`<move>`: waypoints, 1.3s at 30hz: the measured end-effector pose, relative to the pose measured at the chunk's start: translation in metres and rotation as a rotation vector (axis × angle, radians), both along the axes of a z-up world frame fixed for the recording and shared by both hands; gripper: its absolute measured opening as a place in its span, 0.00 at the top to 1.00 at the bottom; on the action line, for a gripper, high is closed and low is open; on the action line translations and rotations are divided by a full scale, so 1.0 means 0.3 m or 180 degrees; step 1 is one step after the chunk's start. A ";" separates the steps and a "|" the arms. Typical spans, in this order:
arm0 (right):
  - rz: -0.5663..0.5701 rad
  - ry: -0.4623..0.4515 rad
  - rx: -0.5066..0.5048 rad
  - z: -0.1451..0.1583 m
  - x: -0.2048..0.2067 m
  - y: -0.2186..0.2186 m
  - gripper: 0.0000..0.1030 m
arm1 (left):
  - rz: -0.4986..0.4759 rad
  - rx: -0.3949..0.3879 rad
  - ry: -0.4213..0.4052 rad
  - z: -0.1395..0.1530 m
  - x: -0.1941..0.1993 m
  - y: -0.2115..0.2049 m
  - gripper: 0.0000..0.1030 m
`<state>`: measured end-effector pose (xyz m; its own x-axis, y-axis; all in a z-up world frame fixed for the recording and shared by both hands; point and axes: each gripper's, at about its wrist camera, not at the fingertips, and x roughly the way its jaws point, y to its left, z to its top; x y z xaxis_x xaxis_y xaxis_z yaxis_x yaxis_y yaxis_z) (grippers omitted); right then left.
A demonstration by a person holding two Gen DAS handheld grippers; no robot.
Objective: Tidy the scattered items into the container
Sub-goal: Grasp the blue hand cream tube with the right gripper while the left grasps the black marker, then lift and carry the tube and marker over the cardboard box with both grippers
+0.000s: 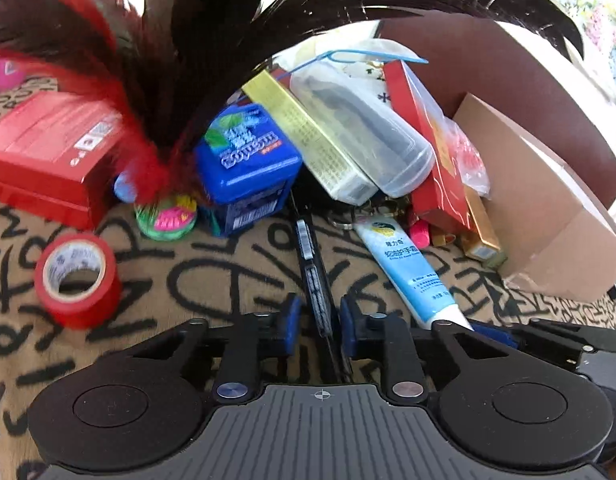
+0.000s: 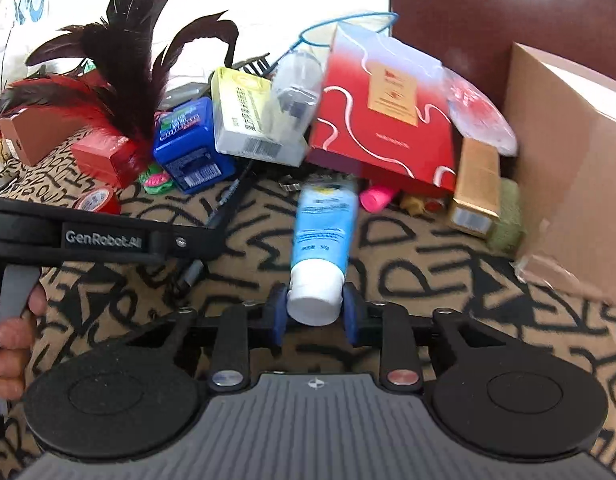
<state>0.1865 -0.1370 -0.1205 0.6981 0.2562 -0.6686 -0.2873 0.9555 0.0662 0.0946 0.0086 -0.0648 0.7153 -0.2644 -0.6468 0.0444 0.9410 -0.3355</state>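
I am closing my right hand-held gripper (image 2: 315, 314) on the cap end of the blue tube (image 2: 323, 226) and my left hand-held gripper (image 1: 319, 316) narrowly on the black pen (image 1: 312, 276), both lying near me on the patterned worktop (image 2: 447, 280), keeping grips square before lifting right toward the cardboard box (image 2: 567, 152).

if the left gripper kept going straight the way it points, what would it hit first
Probably the blue box at the front of the pile. The left gripper holds a black pen that points toward the box, beside the feather shuttlecock; depth is unclear.
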 end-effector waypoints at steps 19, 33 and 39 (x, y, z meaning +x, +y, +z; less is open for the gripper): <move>0.0185 0.0153 -0.0247 0.015 -0.222 -0.003 0.55 | -0.0668 0.0221 0.0090 0.026 -0.171 -0.146 0.44; 0.0156 0.0197 -0.0242 0.003 -0.141 0.021 0.59 | -0.0673 0.0344 0.0053 0.008 -0.135 -0.148 0.71; 0.0175 0.0163 -0.0266 -0.003 -0.140 0.020 0.59 | -0.0652 0.0401 -0.0025 0.001 -0.137 -0.173 0.70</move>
<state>0.1446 -0.1308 -0.1213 0.6489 0.2350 -0.7237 -0.3378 0.9412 0.0027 0.0536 -0.0432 -0.0647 0.6602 -0.3222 -0.6785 0.2409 0.9464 -0.2149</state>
